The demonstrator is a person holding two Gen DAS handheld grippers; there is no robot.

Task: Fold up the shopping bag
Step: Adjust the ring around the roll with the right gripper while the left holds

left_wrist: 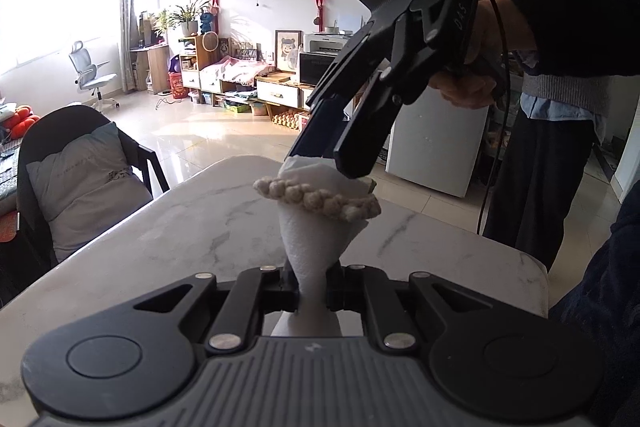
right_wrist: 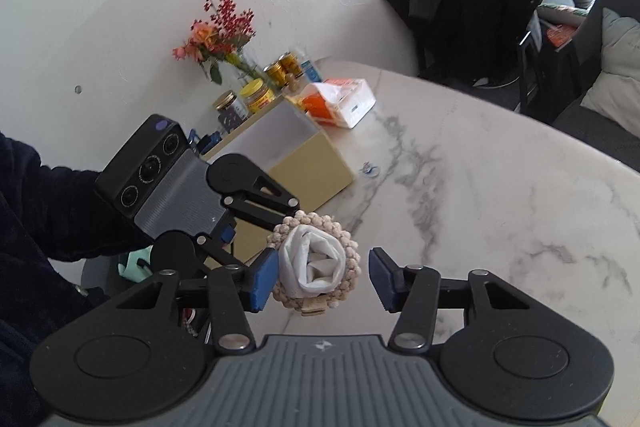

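Left fingers [left_wrist: 314, 291] pinch rolled white bag [left_wrist: 316, 239]; right fingers [right_wrist: 266, 279] apart around beaded ring [right_wrist: 348, 251].

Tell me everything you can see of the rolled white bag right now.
The rolled bag is thin, crinkled white material wound into a tight bundle, spiral layers showing at its end in the right wrist view. A beige beaded ring circles it near the upper end. It is held up above the marble table, narrowing toward the bottom, where the left claw is shut on it. The right claw straddles its top, one pad close against the ring, the other clear.
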